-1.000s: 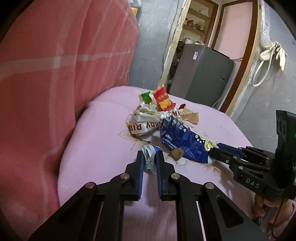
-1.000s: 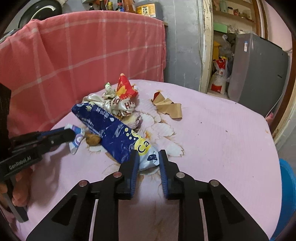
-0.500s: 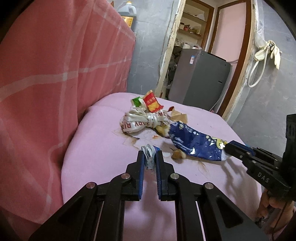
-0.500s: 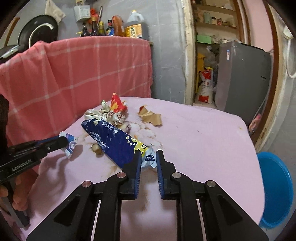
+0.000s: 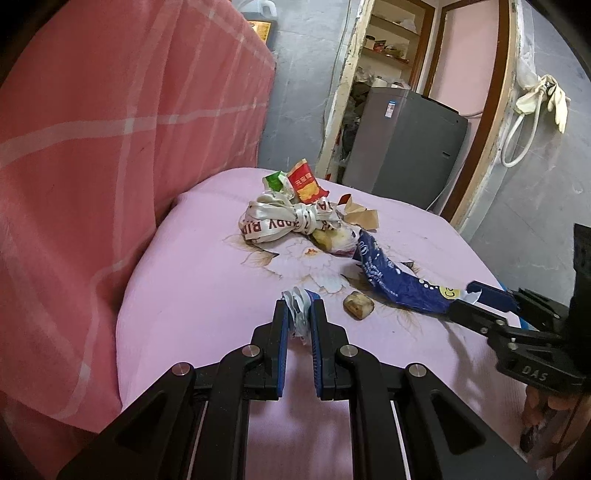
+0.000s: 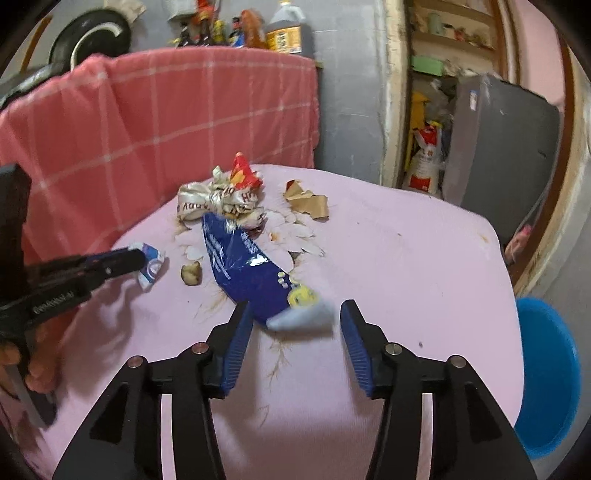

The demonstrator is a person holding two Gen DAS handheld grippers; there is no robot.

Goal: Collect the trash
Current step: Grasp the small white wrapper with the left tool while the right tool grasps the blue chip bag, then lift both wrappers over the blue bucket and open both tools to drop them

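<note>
My left gripper [image 5: 298, 306] is shut on a small crumpled white-and-blue wrapper [image 5: 297, 306], also seen in the right wrist view [image 6: 150, 265]. My right gripper [image 6: 293, 317] is open; the blue snack bag [image 6: 255, 273] lies between its fingers, its white end blurred. In the left wrist view the bag [image 5: 395, 280] lies by the right gripper's tips [image 5: 476, 299]. A knotted white printed bag [image 5: 288, 221], a red packet [image 5: 304, 182], a green packet [image 5: 275, 181], torn brown paper [image 6: 308, 199] and a brown food lump [image 5: 357, 304] lie on the pink table [image 6: 406, 258].
A red plaid cloth [image 6: 166, 118] hangs behind the table at left. A blue bin [image 6: 546, 373] stands on the floor beside the table's right edge. A grey appliance [image 5: 410, 147] stands in the doorway beyond, with bottles [image 6: 284, 26] above the cloth.
My right gripper has opened and let go of the blue bag's end, which drops blurred between the fingers. Both grippers have pulled back. The left still holds its wrapper.
</note>
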